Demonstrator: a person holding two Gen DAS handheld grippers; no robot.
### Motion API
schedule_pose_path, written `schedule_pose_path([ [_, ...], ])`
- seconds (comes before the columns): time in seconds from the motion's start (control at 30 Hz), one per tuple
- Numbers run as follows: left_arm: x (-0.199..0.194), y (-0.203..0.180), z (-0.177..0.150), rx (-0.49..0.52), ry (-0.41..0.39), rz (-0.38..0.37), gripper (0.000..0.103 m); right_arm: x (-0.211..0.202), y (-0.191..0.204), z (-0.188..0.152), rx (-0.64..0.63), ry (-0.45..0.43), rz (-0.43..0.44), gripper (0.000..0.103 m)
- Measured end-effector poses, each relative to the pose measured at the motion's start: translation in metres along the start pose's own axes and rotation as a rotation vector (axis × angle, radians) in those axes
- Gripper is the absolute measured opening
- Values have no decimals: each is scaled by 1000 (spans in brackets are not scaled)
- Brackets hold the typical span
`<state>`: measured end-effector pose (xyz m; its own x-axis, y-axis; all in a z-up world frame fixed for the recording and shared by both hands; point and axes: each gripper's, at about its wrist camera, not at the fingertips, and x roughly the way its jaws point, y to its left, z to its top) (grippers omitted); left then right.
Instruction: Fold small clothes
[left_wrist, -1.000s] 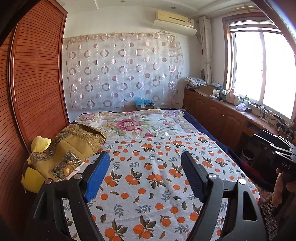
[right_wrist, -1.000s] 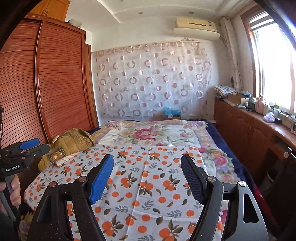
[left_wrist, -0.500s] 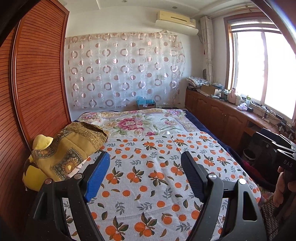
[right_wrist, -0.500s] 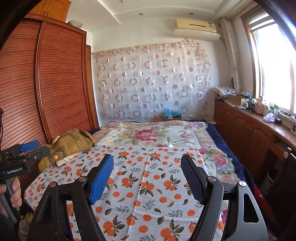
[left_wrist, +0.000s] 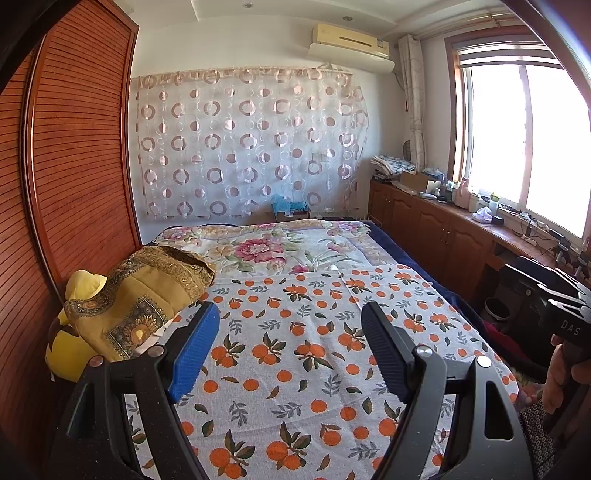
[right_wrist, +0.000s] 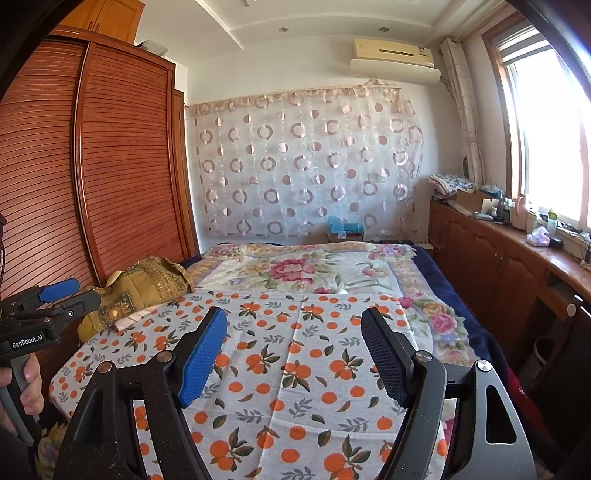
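A heap of gold embroidered clothes (left_wrist: 147, 306) over a yellow item (left_wrist: 83, 284) lies at the bed's left edge, against the wardrobe. The same gold heap (right_wrist: 144, 288) shows in the right wrist view, left of centre. My left gripper (left_wrist: 290, 350) hovers open over the orange-print cloth (left_wrist: 295, 332), nothing between its blue and black pads. My right gripper (right_wrist: 293, 354) also stands open and empty above that orange-print cloth (right_wrist: 295, 369). Each gripper shows in the other's view: the right gripper (left_wrist: 535, 284) at the right edge, the left gripper (right_wrist: 79, 291) at the left edge, each in a hand.
The orange-print cloth covers the near half of the bed, a floral blanket (left_wrist: 280, 251) the far half. A slatted wooden wardrobe (right_wrist: 122, 177) runs along the left side. Low wooden cabinets (right_wrist: 491, 266) with clutter stand under the window on the right. A patterned curtain (left_wrist: 243, 144) hangs behind.
The right wrist view has shifted only slightly across the bed. The left gripper has kept still. Both grippers stay open and empty.
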<state>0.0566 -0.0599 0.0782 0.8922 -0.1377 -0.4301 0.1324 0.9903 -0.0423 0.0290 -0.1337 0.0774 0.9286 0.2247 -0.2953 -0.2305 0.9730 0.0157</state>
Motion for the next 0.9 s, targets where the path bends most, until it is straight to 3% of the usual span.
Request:
schedule_pose_path([
  [0.9, 1, -1, -3, 2, -2, 1, 80, -2, -12, -1, -5, -10, 3, 77],
])
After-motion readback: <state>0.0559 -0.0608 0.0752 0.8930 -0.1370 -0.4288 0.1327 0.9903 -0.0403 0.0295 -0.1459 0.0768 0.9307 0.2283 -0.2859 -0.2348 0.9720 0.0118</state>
